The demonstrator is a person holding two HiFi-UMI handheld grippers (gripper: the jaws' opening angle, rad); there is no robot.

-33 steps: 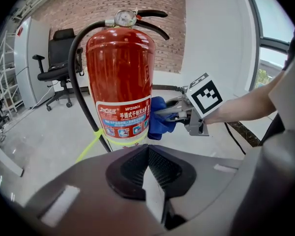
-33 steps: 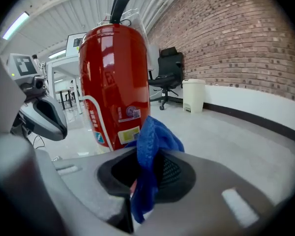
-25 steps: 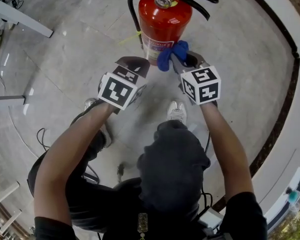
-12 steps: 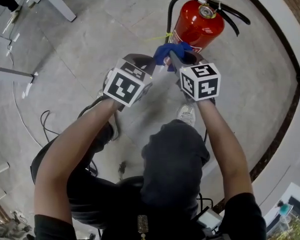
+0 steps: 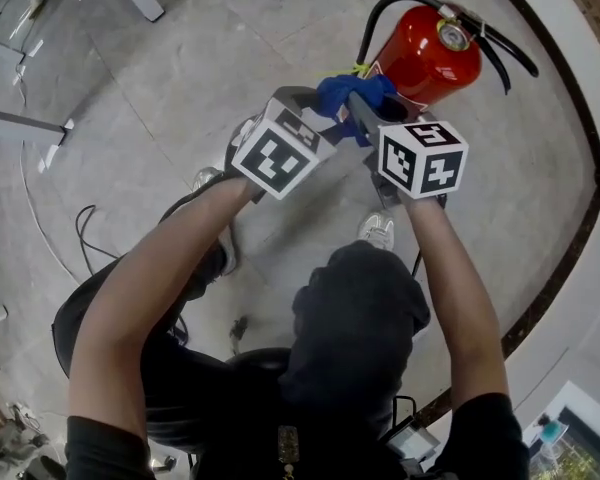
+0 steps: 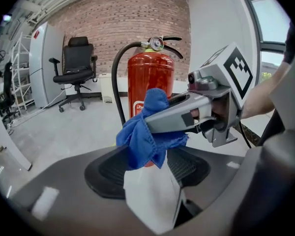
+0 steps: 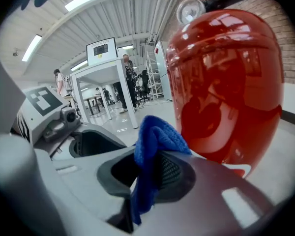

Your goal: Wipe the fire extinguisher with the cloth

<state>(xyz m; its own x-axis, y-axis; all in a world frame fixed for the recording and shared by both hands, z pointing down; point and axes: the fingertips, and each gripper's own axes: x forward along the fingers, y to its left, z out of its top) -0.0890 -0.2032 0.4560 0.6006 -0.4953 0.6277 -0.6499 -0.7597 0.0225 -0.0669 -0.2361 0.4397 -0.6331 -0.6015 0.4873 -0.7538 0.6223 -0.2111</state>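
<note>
L gripper [image 6: 150,191] jaws just opened, cloth [image 6: 145,132] dangling btwn them, unpinched. R gripper [image 7: 145,173] jaws clamp the cloth. Next, probably: press it onto fire extinguisher [image 7: 221,82] & wipe.

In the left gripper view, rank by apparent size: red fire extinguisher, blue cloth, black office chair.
1. Largest: red fire extinguisher.
2. Next: blue cloth. It hangs nearer the camera, so the gap is unsure.
3. Smallest-looking: black office chair, only because it stands far back.

fire extinguisher [image 5: 425,56] — red cylinder, black hose and lever, upright | cloth [image 5: 348,93] — blue, bunched, clamped in right gripper [image 7: 150,167], just beside the cylinder's lower part
</note>
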